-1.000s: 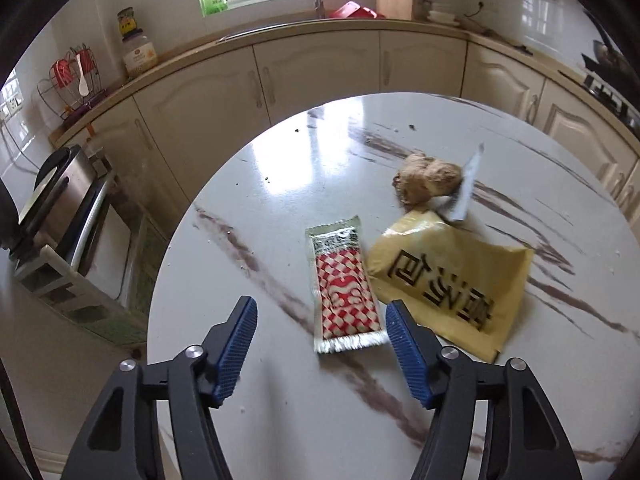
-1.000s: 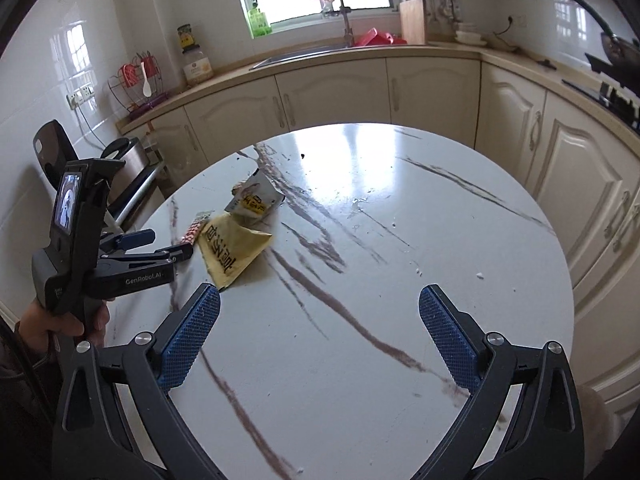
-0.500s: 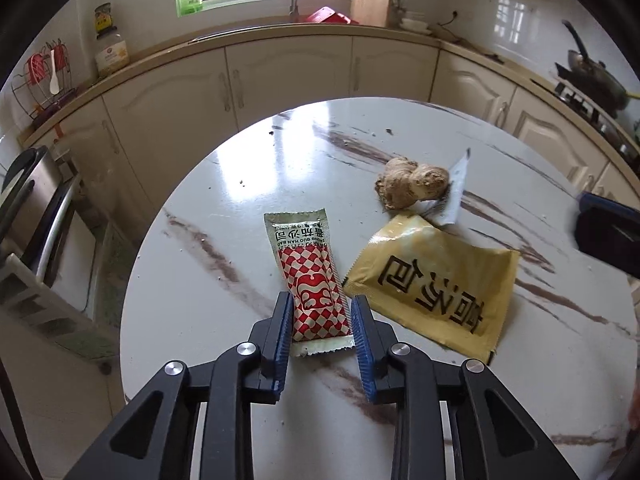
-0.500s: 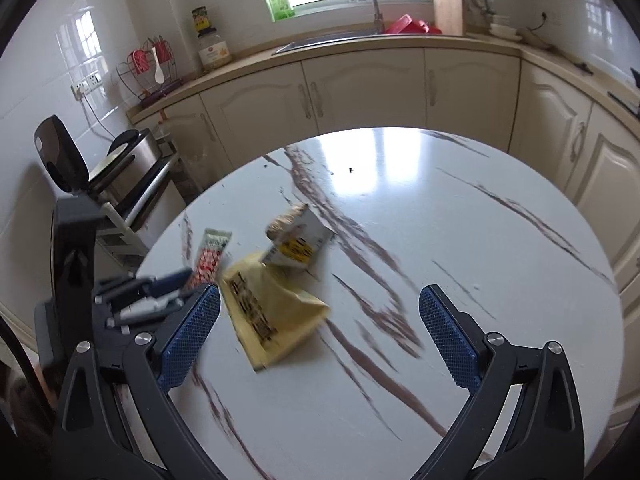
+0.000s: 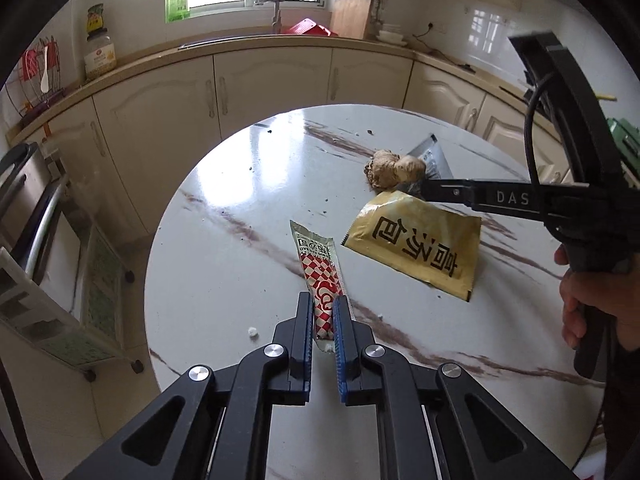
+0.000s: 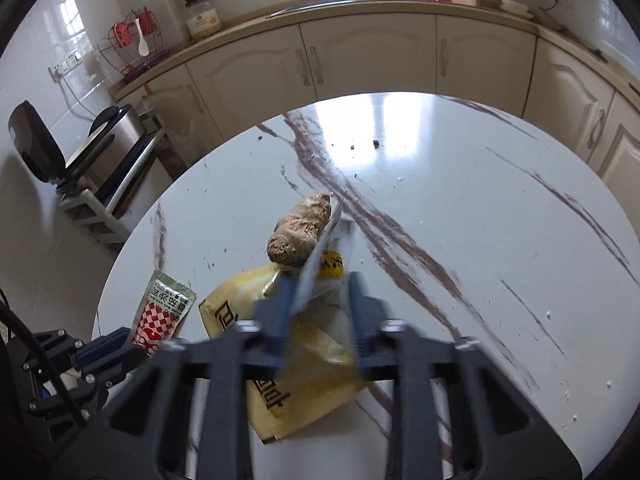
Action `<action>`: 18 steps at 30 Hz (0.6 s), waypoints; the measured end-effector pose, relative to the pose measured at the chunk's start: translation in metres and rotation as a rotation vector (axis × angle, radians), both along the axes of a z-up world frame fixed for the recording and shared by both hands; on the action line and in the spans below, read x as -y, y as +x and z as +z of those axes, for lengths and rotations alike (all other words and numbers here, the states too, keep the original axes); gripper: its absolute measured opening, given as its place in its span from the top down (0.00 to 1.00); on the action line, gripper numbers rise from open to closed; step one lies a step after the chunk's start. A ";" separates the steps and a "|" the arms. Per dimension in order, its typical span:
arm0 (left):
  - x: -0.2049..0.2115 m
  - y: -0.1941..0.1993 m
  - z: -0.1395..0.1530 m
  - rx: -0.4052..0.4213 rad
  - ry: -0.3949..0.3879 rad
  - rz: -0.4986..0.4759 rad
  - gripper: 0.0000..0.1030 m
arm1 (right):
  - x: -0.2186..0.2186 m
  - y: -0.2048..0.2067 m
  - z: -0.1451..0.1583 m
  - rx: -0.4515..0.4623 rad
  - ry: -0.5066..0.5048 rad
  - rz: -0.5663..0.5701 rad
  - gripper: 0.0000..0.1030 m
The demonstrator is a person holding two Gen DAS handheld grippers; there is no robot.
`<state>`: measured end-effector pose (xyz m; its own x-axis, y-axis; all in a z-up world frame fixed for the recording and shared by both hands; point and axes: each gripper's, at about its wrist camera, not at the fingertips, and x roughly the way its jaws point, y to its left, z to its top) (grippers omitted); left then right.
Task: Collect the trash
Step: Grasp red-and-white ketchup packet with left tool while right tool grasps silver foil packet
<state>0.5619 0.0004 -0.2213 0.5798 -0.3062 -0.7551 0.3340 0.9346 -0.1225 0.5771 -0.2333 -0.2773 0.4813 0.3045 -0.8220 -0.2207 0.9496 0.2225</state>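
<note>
On the round marble table [image 5: 224, 240] lie a red-and-white checked sachet [image 5: 320, 268], a yellow packet [image 5: 416, 248], a piece of ginger [image 5: 394, 168] and a torn silver wrapper [image 5: 434, 156]. My left gripper [image 5: 322, 312] is shut on the sachet's near end. In the right wrist view my right gripper [image 6: 320, 308] is blurred. Its jaws are closing with the silver wrapper [image 6: 324, 256] between them, the pads pressing its sides. The ginger [image 6: 300, 232] touches the wrapper just beyond the fingertips. The yellow packet [image 6: 228, 304] lies under the right gripper.
Cream cabinets [image 5: 272, 80] and a counter with a sink curve behind the table. A metal rack with an appliance [image 6: 104, 148] stands left of it. Dark crumbs [image 6: 376, 143] dot the far tabletop. A hand [image 5: 580, 304] holds the right gripper's handle.
The left jaws closed on the sachet's near end. The right gripper travelled left across the table to the ginger and wrapper, and its wide jaws closed in around the wrapper.
</note>
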 end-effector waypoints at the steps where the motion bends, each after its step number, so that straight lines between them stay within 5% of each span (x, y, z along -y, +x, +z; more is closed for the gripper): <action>1: -0.003 -0.003 0.002 -0.005 -0.020 -0.004 0.95 | 0.004 -0.003 0.001 0.002 0.004 -0.002 0.89; 18: -0.006 -0.076 0.029 -0.023 -0.104 -0.031 0.98 | 0.074 -0.095 0.057 0.142 0.143 -0.016 0.94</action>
<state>0.4861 0.0067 -0.1920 0.5517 -0.4013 -0.7312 0.3586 0.9056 -0.2265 0.4822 -0.3076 -0.2201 0.5952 0.4045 -0.6944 -0.2450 0.9143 0.3226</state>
